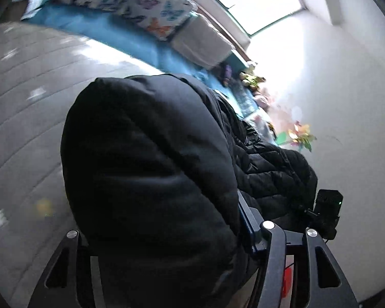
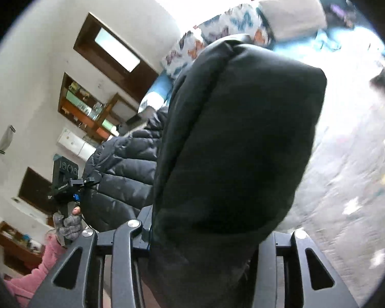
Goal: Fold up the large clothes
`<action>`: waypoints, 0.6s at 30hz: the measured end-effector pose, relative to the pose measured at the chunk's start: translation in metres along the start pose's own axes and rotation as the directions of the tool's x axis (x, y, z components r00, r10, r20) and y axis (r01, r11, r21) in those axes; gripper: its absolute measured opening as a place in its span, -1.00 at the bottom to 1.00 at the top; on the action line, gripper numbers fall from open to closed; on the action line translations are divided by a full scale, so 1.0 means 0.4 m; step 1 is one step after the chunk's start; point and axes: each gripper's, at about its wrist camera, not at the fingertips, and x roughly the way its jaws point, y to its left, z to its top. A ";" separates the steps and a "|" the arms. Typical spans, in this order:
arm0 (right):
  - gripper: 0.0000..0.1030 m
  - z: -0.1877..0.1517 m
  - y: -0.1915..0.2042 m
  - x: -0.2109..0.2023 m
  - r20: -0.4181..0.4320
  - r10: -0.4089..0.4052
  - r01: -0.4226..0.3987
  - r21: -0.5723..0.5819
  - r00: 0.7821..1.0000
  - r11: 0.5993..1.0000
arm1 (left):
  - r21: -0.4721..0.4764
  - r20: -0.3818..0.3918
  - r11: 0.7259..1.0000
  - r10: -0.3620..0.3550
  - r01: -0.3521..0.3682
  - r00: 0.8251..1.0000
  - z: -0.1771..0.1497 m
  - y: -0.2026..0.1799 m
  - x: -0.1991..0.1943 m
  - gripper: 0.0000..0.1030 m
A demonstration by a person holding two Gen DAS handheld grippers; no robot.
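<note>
A: Where is the black puffer jacket now, and what do your claws hold?

B: You have it lifted above the grey quilted bedcover, near the bed's side edge. Your left gripper is closed on a thick padded fold of it. Your right gripper also pinches a padded fold. Each wrist camera shows the other gripper beside it, with quilted jacket cloth between them.

A: How do I do this step well?

B: I think you are carrying the fold over. Keep both hands at one height, so the edge remains straight. Lower it flat on the bedcover, away from the butterfly pillows at the head end, before you release.

A: Is there any writing to read?

B: Small white letters are on the other gripper's body, but too blurred to read.
</note>
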 end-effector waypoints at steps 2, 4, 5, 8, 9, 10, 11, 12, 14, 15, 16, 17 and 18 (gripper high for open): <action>-0.11 0.019 -0.007 -0.065 0.052 -0.040 0.041 -0.014 0.998 0.999 | 0.031 -0.017 0.999 -0.035 0.035 0.999 0.036 -0.088 0.073 0.21; -0.10 0.032 -0.053 -0.149 0.101 -0.081 0.083 -0.008 0.992 0.997 | 0.075 -0.032 0.995 -0.063 0.065 0.998 0.069 -0.173 0.144 0.21; -0.10 0.035 -0.069 -0.172 0.121 -0.097 0.097 0.006 0.988 0.995 | 0.099 -0.036 0.992 -0.070 0.073 0.997 0.083 -0.215 0.186 0.21; -0.09 0.035 -0.170 -0.247 0.178 -0.160 0.149 0.075 0.971 0.986 | 0.142 -0.060 0.987 -0.063 0.071 0.996 0.105 -0.310 0.321 0.21; -0.05 0.027 -0.207 -0.257 0.186 -0.181 0.164 0.103 0.966 0.981 | 0.147 -0.065 0.988 -0.048 0.057 0.997 0.102 -0.327 0.361 0.21; 0.02 0.016 -0.241 -0.257 0.183 -0.206 0.187 0.118 0.961 0.975 | 0.156 -0.078 0.987 -0.027 0.039 0.997 0.097 -0.346 0.410 0.21; 0.05 -0.001 -0.289 -0.252 0.175 -0.234 0.206 0.162 0.956 0.965 | 0.172 -0.106 0.985 0.010 0.008 0.994 0.095 -0.357 0.465 0.21; 0.16 -0.020 -0.332 -0.234 0.152 -0.262 0.229 0.204 0.953 0.952 | 0.172 -0.115 0.984 0.056 -0.036 0.992 0.090 -0.362 0.515 0.21; 0.37 -0.058 -0.399 -0.185 0.085 -0.340 0.308 0.263 0.937 0.914 | 0.190 -0.098 0.975 0.138 -0.117 0.986 0.086 -0.367 0.583 0.49; 0.62 -0.082 -0.446 -0.166 0.070 -0.350 0.313 0.311 0.934 0.898 | 0.182 -0.101 0.975 0.144 -0.124 0.984 0.087 -0.367 0.601 0.58; 0.75 -0.098 -0.479 -0.156 0.065 -0.335 0.293 0.352 0.940 0.889 | 0.166 -0.107 0.979 0.137 -0.118 0.985 0.087 -0.365 0.615 0.65; 0.76 -0.113 -0.510 -0.155 0.080 -0.304 0.249 0.401 0.949 0.882 | 0.143 -0.117 0.984 0.121 -0.104 0.986 0.097 -0.368 0.626 0.65; 0.76 -0.113 -0.509 -0.152 0.091 -0.290 0.226 0.425 0.953 0.876 | 0.135 -0.122 0.986 0.118 -0.101 0.985 0.102 -0.365 0.624 0.65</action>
